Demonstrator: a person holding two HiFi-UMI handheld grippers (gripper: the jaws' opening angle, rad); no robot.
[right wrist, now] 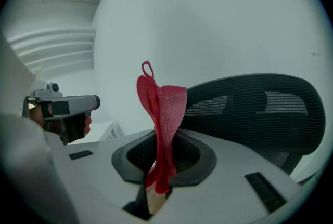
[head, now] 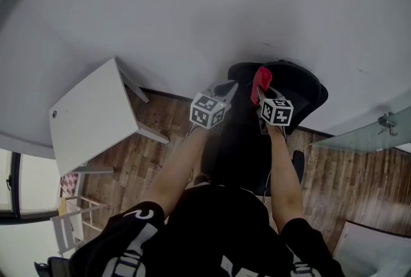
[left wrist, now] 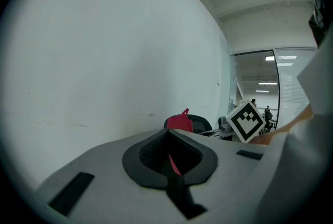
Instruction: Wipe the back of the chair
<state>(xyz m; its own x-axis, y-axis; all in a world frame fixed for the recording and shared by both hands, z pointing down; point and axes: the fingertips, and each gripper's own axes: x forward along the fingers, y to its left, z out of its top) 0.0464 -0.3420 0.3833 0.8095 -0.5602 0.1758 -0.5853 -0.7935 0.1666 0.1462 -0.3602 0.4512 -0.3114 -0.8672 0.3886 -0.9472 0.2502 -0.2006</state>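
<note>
Mostly the chair (head: 302, 92) hides under the person's arms, its back near the wall. Beside it the right claw (right wrist: 158, 159) pinches a red cloth (right wrist: 165, 108). The left claw (left wrist: 169, 154) is pressed together, with an unclear red sliver in its seam.

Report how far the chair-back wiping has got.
Done: the right gripper is shut on the red cloth. In hand: the cloth is held up near the chair back, with no contact visible. Remaining: the wiping itself. The left gripper is shut.
</note>
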